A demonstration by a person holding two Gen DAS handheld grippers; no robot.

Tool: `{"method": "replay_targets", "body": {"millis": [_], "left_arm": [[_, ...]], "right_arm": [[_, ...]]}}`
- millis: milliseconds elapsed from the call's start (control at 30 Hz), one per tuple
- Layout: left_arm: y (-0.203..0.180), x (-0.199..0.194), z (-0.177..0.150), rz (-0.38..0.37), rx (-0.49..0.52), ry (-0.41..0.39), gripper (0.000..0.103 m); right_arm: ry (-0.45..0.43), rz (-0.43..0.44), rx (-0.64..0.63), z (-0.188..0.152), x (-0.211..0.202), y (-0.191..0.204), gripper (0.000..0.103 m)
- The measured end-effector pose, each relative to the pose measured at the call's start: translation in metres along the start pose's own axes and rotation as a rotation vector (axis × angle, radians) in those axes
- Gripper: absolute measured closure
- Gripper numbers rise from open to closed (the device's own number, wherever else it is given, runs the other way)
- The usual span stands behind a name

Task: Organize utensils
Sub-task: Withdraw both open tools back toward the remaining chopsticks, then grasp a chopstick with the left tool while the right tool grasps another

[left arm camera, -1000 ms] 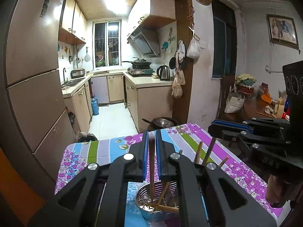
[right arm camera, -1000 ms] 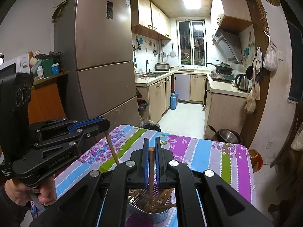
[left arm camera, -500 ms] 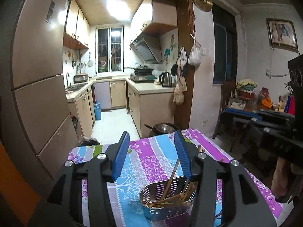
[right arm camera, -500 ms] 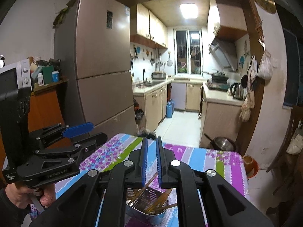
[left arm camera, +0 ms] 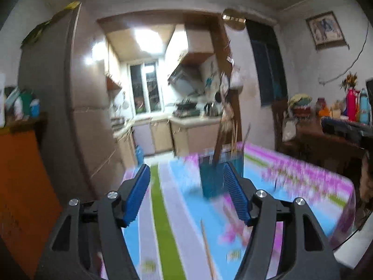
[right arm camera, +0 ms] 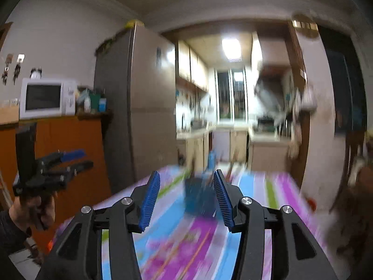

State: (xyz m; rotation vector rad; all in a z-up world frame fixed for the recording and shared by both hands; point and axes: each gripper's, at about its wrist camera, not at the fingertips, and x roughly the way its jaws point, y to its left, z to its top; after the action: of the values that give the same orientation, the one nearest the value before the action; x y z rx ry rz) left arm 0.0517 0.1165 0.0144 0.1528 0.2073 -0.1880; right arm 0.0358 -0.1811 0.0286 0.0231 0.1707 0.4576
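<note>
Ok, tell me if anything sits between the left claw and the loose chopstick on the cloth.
Nothing visible does. The left claw is empty, its jaws opening, and the chopstick lies flat on the striped tablecloth just below and ahead of it. The blue holder stands farther back, beyond the chopstick, out of the way. The picture is blurred.

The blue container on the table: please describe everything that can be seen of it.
The blue container stands upright on the striped floral tablecloth, near the table's far end. It looks like dark blue-teal plastic, roughly box-shaped, though motion blur hides detail. Brown sticks, probably chopsticks, rise from its open top. In the right wrist view it appears equally blurred. Neither gripper touches it.
</note>
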Motion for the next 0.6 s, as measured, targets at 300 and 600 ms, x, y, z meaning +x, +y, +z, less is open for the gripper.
{"method": "replay_targets", "body": {"millis": [300, 600], "left_arm": [[-0.015, 0.002, -0.123, -0.011, -0.093, 0.165, 0.04], [-0.02, 0.019, -0.165, -0.066, -0.077, 0.218, 0.053]], "right_arm": [[0.278, -0.014, 0.077, -0.15, 0.025, 0.063, 0.077], [0.314, -0.104, 0.013, -0.18, 0.056, 0.09, 0.086]]}}
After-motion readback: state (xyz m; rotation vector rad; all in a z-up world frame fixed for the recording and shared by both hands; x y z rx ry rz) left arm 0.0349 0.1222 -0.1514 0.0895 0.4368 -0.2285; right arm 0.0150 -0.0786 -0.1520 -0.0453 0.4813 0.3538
